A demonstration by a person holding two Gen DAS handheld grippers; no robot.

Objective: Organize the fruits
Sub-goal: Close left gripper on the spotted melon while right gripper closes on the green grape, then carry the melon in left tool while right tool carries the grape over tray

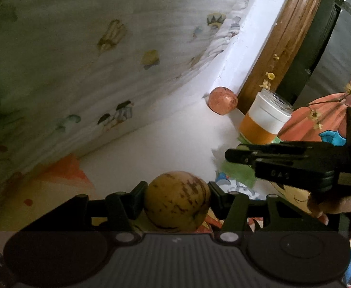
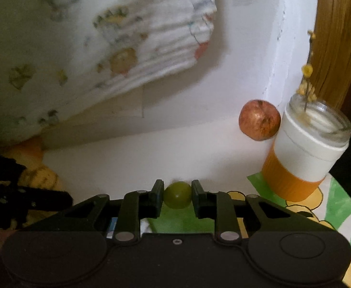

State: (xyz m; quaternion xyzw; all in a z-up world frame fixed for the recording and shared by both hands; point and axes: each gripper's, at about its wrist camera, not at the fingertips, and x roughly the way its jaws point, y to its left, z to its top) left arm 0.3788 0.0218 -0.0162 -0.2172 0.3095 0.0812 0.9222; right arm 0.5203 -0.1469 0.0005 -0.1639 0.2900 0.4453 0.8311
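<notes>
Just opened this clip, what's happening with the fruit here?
A person holds a gripper in each hand. The left gripper is shut on a yellow-brown speckled fruit; the right gripper is shut on a small green fruit. A reddish fruit sits untouched by the wall, beside a jar.

Left gripper (image 1: 177, 200) has both black fingers clamped on a yellow fruit (image 1: 177, 201). Right gripper (image 2: 177, 195) pinches a small green fruit (image 2: 177, 195) between its fingers.
</notes>
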